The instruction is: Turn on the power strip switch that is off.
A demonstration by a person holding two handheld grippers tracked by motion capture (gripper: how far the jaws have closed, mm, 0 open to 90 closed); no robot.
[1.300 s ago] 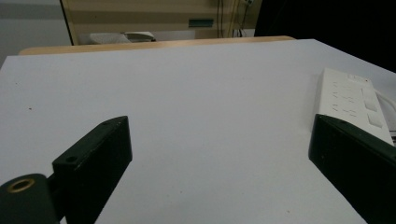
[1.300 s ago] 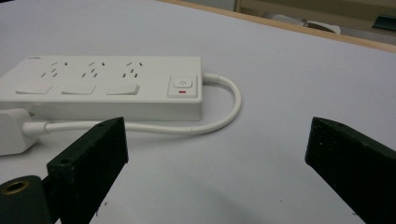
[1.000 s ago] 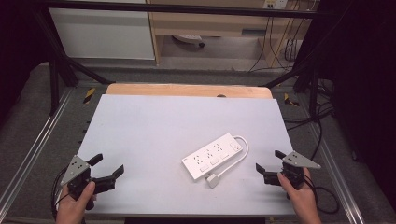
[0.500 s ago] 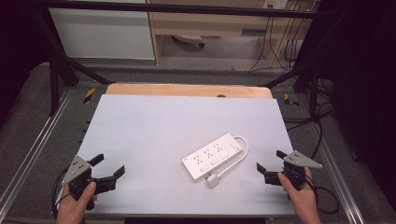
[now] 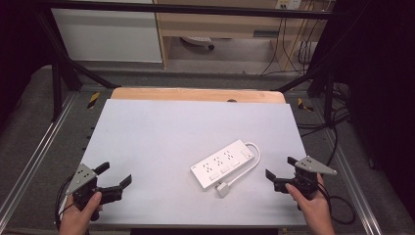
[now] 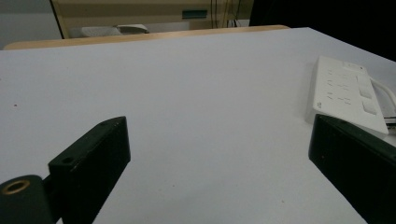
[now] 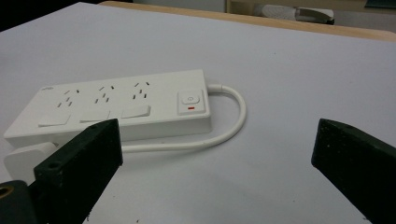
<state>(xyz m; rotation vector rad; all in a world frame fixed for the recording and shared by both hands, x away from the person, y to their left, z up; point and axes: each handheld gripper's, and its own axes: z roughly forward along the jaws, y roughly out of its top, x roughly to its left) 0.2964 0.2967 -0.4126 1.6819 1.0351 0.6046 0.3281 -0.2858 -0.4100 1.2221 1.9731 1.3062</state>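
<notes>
One white power strip (image 5: 224, 164) on the table (image 5: 161, 137), ahead and to the right of the left gripper (image 5: 115, 177), just ahead and to the left of the right gripper (image 5: 279, 173)

On that strip, counted in the right gripper view: three socket groups, three small rocker switches in front of them, one larger switch (image 7: 191, 101) with a red mark at the end nearest the cord

One white cord (image 7: 232, 121) looping out beside the strip, one white plug (image 5: 223, 189) at its end

Two hand-held grippers, two black jaws on each, both pairs spread wide

Two hands, one per gripper: left hand (image 5: 78, 218), right hand (image 5: 313, 205)

One table
</notes>
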